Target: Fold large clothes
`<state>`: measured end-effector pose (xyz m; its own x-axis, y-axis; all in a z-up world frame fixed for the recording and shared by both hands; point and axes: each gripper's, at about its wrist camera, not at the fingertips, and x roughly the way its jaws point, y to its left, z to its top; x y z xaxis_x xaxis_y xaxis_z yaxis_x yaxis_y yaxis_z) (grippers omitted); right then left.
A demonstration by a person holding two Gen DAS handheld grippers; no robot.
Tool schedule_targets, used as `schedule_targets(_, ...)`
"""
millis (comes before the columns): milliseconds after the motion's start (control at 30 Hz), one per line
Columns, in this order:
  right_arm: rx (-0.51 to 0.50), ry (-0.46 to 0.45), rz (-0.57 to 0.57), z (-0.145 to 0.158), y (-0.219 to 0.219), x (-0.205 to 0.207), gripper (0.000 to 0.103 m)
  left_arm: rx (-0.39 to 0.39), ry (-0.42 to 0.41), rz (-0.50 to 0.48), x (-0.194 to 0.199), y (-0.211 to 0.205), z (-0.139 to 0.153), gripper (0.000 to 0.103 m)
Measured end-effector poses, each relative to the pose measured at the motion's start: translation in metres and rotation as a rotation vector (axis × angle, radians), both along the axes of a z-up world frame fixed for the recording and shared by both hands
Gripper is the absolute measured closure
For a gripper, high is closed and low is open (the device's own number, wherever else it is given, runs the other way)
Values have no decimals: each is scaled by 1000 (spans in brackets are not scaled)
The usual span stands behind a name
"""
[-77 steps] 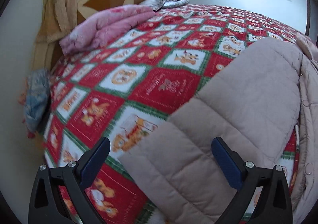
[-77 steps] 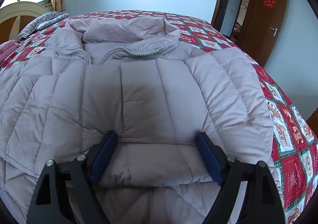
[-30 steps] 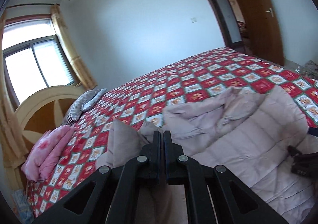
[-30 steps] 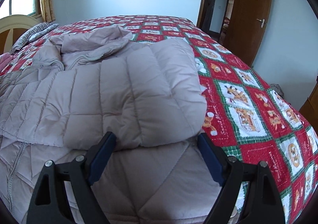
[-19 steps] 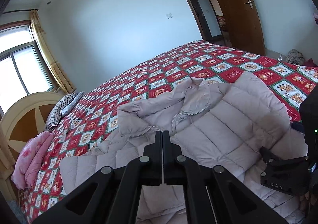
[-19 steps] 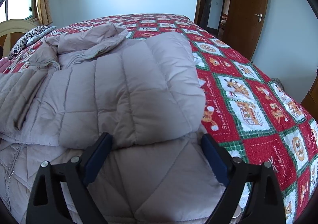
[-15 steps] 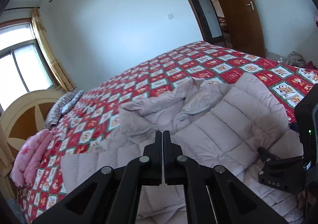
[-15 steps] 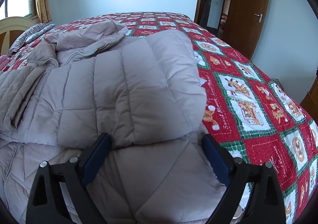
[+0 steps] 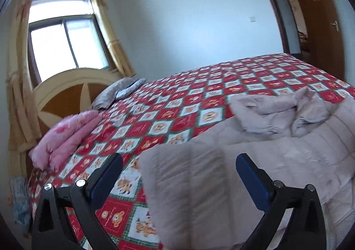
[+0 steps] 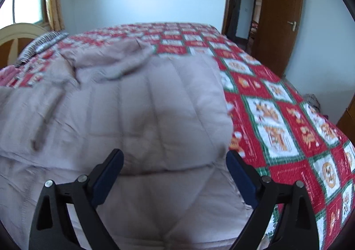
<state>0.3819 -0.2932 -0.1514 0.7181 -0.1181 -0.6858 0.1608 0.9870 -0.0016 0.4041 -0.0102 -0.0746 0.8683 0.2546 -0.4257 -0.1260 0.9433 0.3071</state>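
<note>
Both the left gripper [image 9: 178, 168] and the right gripper [image 10: 175, 162] hover with jaws spread apart, gripping nothing, above the beige padded jacket [image 10: 137, 117]. It lies along the bed's [image 9: 199, 99] near edge, collar toward the pink blanket [image 9: 66, 136] by the headboard [image 9: 66, 88].

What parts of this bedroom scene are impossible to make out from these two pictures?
- Jacket hem: right wrist view, cut off by the bottom edge and the right claw.
- Jacket quilting: right wrist view, motion-blurred.
- Room past the doorway: left wrist view, too small.
- Bluish bundle: left wrist view, at the rim, unidentifiable.
</note>
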Motion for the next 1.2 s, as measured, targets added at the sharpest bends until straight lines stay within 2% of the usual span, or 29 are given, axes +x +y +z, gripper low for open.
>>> schedule_targets(100,77,-54,81,28,24,4,8,-21,29,59,12,24,-12,1)
schedule_targets(167,164,-44,173,35,46,16,10,-53,71,87,22,35,-24,1)
schedule_targets(200,208,-30,214,34,54,22,12,-70,91,97,25,39,-30,1)
schedule_targets(267,301,23,272,25,71,40,24,-97,128,115,30,44,-43,1)
schedule_targets(367,350,122,294,-1,94,66,35,-121,154,117,29,46,-49,1)
schedule_targets(400,368,140,297,-8,97,70,40,-122,158,113,28,45,-49,1)
schedule_targets(467,390,137,317,-12,102,71,72,-112,162,97,26,43,-49,1)
schedule_targets(533,387,115,348,-5,104,66,89,-102,160,87,25,40,-47,1)
schedule_targets(567,372,103,356,-1,104,61,92,-100,160,86,25,39,-46,1)
schedule_targets(800,318,41,343,23,88,43,97,-134,163,97,26,39,-39,1)
schedule_targets(1033,237,23,210,26,35,34,99,-125,161,91,31,25,-33,1)
schedule_targets(1133,247,44,173,20,13,33,99,-137,164,75,35,16,-30,1)
schedule_targets(1200,301,61,193,16,7,34,98,-125,163,76,37,10,-30,1)
